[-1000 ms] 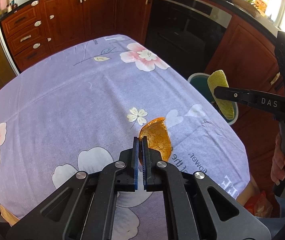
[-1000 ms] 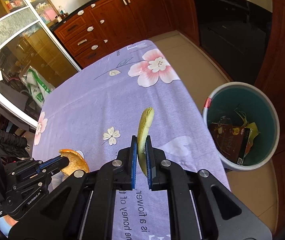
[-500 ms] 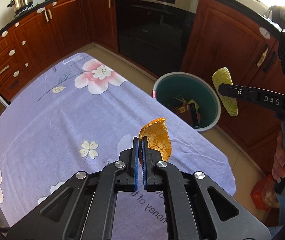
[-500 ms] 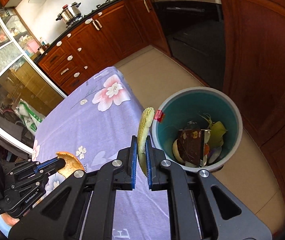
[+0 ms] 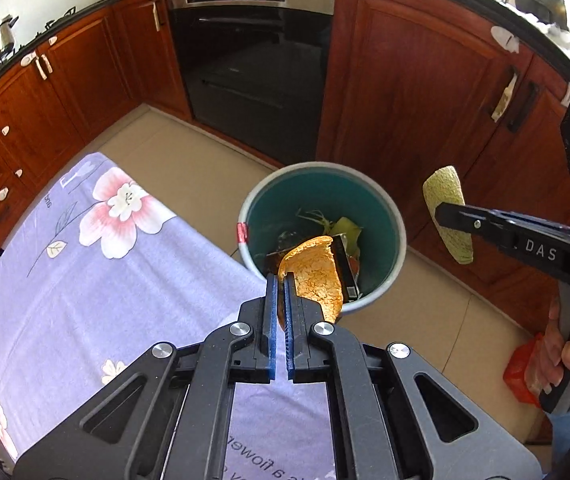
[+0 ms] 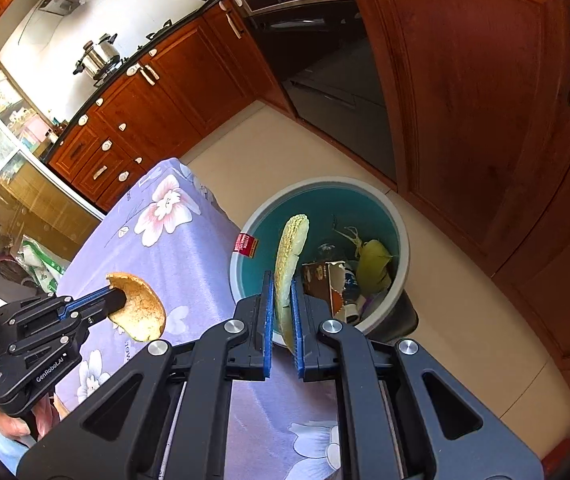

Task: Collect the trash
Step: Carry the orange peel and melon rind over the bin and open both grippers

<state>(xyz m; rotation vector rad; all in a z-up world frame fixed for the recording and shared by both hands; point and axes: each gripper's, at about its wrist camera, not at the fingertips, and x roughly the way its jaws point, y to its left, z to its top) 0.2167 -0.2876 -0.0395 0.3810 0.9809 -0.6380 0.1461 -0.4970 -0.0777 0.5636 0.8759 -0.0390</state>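
Left gripper (image 5: 279, 280) clamped on orange peel (image 5: 315, 276), right gripper (image 6: 283, 284) clamped on melon rind (image 6: 289, 252), both above trash bin (image 6: 399, 224).

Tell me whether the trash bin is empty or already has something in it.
Partly filled: the trash bin already holds a torn brown carton, a yellow-green scrap and other bits.

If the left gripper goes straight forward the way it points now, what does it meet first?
Probably the trash bin: the left gripper, shut on the orange peel, points at its open mouth; nothing visible between, though depth is unclear.
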